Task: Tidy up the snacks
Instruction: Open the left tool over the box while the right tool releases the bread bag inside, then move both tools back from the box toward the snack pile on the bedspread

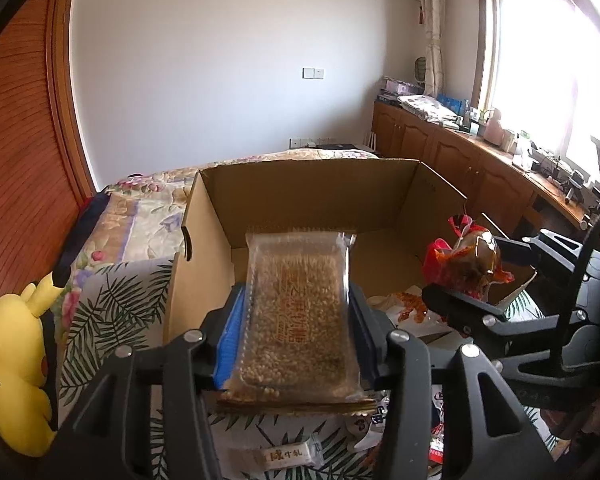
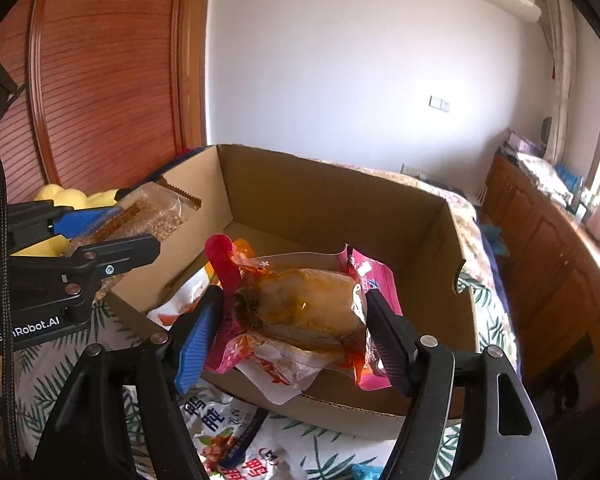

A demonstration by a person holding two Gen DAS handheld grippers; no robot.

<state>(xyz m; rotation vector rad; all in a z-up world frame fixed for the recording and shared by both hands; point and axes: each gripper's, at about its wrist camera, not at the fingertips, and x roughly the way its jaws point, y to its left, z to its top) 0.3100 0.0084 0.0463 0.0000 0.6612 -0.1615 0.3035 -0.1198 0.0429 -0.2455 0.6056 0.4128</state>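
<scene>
over the open cardboard box (image 1: 204, 216) on the bed, the left gripper (image 1: 296, 320) has its jaws around a clear grain bar packet (image 1: 296, 312), the right gripper (image 2: 288, 328) spans a pink-edged snack pouch (image 2: 300, 312), seemingly poised to drop both inside; whether the pads press is unclear, and the box floor is mostly hidden.

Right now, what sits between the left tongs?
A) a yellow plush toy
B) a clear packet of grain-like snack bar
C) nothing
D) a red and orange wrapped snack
B: the clear packet of brown grain bar lies between the left tongs, above the cardboard box.
</scene>
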